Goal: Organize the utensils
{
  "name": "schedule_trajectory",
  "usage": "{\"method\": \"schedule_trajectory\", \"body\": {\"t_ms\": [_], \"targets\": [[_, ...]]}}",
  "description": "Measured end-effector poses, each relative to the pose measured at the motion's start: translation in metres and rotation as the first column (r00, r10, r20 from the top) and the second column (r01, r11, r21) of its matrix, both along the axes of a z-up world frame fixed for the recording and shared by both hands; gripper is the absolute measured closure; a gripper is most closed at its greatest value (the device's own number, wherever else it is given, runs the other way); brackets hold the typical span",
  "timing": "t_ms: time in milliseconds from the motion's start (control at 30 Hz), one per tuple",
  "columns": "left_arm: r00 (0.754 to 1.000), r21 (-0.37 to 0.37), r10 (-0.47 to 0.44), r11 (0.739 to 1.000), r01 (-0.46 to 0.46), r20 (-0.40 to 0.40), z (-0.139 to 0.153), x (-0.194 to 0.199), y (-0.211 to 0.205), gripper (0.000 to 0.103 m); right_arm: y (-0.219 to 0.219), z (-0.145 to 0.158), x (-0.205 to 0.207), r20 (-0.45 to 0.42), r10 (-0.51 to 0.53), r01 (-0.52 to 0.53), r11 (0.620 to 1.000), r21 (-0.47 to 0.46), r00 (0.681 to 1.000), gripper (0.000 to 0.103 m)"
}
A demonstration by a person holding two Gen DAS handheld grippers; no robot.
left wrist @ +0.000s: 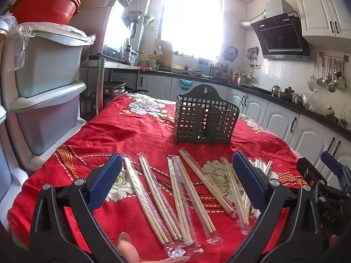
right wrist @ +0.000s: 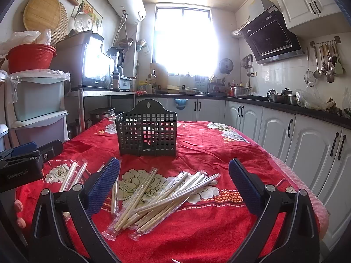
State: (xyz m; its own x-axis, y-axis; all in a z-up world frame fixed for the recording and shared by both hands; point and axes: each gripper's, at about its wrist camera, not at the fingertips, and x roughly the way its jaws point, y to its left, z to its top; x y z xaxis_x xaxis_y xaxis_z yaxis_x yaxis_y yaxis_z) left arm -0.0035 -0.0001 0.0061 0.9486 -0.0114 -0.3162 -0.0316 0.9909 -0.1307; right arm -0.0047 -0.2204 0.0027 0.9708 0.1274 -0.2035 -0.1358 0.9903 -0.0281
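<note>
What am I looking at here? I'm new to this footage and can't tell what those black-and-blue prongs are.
They are hand-held grippers, one in each of a person's hands, with a fisheye camera on each looking along its two fingers. One picture comes from the left gripper, the other from the right gripper. Both are open and hold nothing. Below them is a table under a red floral cloth. On it lie plastic-wrapped pairs of wooden chopsticks, some spread out, others in a loose pile. Behind them stands a dark grid-walled plastic utensil holder, which looks empty.

Blown-out window (left wrist: 193, 19) glare, fisheye-warped edges
</note>
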Motion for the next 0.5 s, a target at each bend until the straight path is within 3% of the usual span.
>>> {"method": "schedule_trajectory", "body": {"t_ms": [500], "targets": [[1.0,-0.026,0.027,0.999,-0.027,-0.011,-0.0011,0.0061,0.0059,0.01,0.0049,0.001,0.006,-0.019,0.029,-0.029,0.999,-0.015,0.999,0.006]]}}
